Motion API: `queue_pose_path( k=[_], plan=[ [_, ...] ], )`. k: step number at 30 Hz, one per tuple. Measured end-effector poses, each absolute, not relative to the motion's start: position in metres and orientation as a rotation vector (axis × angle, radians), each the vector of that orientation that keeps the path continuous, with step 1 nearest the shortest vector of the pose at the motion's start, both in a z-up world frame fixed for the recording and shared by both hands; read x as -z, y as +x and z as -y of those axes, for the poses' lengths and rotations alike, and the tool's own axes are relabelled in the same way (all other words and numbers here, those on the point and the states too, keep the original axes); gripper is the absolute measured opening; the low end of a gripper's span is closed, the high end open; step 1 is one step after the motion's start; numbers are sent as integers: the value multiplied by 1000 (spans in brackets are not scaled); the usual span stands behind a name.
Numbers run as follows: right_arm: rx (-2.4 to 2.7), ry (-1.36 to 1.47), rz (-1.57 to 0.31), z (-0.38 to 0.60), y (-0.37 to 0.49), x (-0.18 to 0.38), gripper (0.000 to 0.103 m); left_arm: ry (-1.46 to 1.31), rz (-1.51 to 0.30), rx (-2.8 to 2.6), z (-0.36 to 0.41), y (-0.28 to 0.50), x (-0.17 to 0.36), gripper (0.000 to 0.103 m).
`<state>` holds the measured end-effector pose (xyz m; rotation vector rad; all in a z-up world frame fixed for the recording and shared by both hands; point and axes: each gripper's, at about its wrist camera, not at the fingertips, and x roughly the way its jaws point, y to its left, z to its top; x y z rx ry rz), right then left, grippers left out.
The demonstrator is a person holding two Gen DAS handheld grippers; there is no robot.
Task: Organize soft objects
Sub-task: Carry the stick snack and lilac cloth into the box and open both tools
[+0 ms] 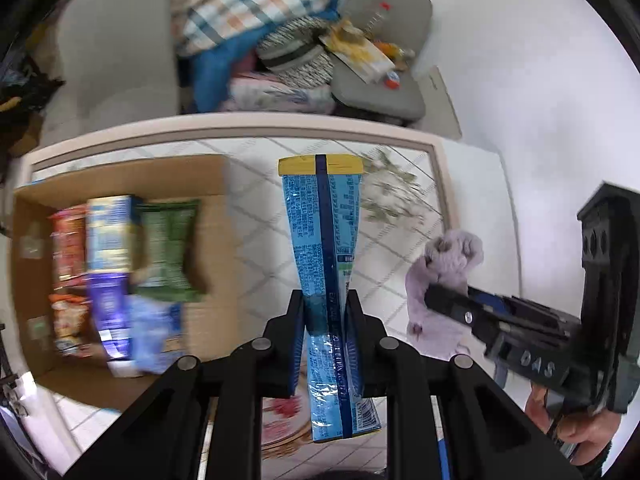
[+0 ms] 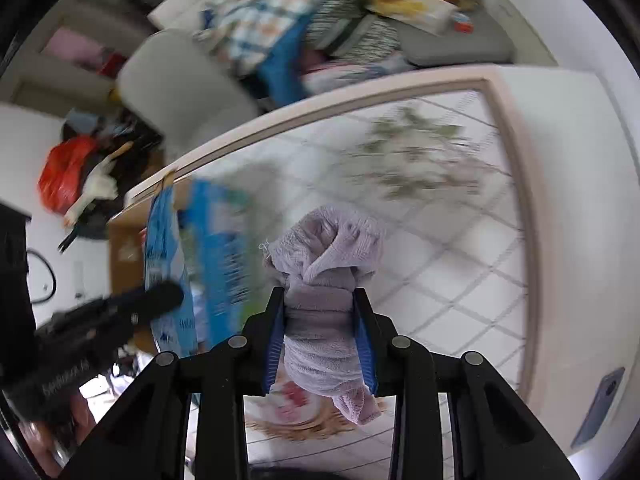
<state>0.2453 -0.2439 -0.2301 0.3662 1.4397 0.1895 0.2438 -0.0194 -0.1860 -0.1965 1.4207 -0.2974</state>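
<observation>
Left wrist view: the left hand-held gripper [image 1: 326, 312] points forward over the worktop [image 1: 400, 264], its two black fingers closed tight on one blue snack packet [image 1: 324, 236]. The packet stands upright between the pads, pinched narrow at the grip, its yellow-edged seal at the far end and its lower end hanging below the fingers.

On the right of this view the right hand-held gripper [image 1: 434, 298] reaches in sideways from the right — a bare hand [image 1: 576, 424] wraps its handle low at the edge. Its fingers are closed on one lilac cloth [image 1: 440, 276], held just above the tiled worktop surface, near the packet but apart from it.

To the left sits one open cardboard box [image 1: 200, 200] on the worktop. Inside lie about seven packets, blurred: a green packet [image 1: 170, 252], a pale blue one, a purple one, a light blue one and several red or orange ones.

Right wrist view: the right hand-held gripper [image 2: 320, 320] clamps the bunched lilac cloth [image 2: 324, 280] at its middle — folds bulge past the fingertips and a tail hangs below. The left hand-held gripper [image 2: 160, 296] shows blurred at left, holding the blue packet [image 2: 168, 248].

Beyond the far edge of the worktop, a grey chair [image 1: 116, 52] and a heap of fabrics [image 1: 248, 12].
</observation>
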Motion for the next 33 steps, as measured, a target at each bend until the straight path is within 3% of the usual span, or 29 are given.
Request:
queue_pose_path(
  k=[8, 18, 33],
  plan=[
    [-286, 304, -1438, 112, 225, 207, 34, -120, -1400, 171, -103, 234, 179, 16],
    [-194, 187, -1511, -8, 231, 253, 34, 55, -1545, 24, -222, 247, 251, 16],
    [-37, 29, -1599, -38, 233, 322, 35, 156, -1734, -54, -249, 256, 340, 21]
  ],
)
